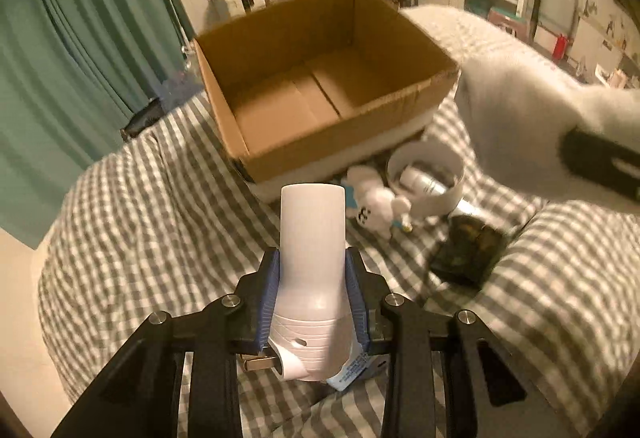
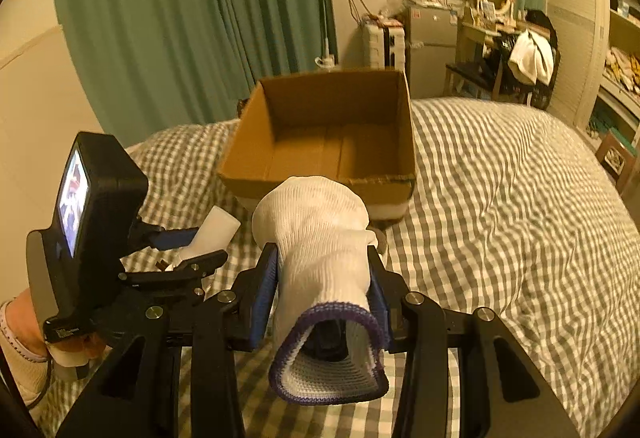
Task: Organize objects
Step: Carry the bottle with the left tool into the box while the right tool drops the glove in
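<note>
Both grippers tilt downward over a checked bed toward an empty cardboard box (image 1: pixel 320 78). The left gripper (image 1: pixel 313 270) clamps a white plastic bottle (image 1: pixel 313 234); the right gripper (image 2: pixel 324 278) pinches a white knit glove (image 2: pixel 320 234) with a purple cuff.

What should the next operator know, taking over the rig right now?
Left hand-held gripper: shut on a white bottle, held above the checked bedspread.
Right hand-held gripper: shut on a white knit glove with a purple cuff.
Cardboard box: open on the bed just ahead, nothing in it yet.
On the bed in front of the box: a white plush toy, a white ring-shaped container with a silver can lying in it, and a dark packet.
Done: two items picked up.
Left: probably drop both into the box, then collect the rest.
</note>
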Motion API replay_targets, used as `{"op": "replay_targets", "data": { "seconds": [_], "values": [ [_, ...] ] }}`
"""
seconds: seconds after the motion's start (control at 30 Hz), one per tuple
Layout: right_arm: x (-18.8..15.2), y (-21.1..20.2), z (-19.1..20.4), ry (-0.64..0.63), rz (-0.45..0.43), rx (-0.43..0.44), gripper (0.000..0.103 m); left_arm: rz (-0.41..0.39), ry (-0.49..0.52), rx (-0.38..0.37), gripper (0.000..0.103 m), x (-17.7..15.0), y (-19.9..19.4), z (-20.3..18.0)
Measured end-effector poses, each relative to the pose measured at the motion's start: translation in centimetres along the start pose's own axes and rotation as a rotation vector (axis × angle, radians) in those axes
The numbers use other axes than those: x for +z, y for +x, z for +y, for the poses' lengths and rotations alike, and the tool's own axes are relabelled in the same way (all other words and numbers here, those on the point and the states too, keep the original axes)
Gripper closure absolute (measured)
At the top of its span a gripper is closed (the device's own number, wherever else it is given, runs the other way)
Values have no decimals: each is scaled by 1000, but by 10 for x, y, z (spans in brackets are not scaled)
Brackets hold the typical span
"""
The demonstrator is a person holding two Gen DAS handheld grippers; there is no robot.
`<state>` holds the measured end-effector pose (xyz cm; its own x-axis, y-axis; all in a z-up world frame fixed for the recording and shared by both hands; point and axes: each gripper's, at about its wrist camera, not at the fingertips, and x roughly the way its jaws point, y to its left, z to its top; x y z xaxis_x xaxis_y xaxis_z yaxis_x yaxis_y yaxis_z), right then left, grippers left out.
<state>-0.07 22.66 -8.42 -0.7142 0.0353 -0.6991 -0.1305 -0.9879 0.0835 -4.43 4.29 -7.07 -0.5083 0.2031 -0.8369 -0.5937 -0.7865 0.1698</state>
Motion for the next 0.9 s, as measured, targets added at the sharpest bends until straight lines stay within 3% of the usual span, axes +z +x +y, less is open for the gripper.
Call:
{"op": "replay_targets", "data": {
  "seconds": [0.3, 0.5, 0.73, 0.9],
  "values": [
    [13, -34, 16, -45, -66, 0, 62, -65, -53, 21, 71, 31, -41, 15],
    [34, -34, 15, -62, -98, -6, 62, -100, -73, 18, 71, 59, -46, 26],
    [75, -1, 7, -60, -103, 0, 62, -121, -106, 0, 71, 98, -24, 44],
    [104, 44, -8, -23, -75, 16, 62, -110, -129, -11, 71, 121, 9, 56]
  ]
}}
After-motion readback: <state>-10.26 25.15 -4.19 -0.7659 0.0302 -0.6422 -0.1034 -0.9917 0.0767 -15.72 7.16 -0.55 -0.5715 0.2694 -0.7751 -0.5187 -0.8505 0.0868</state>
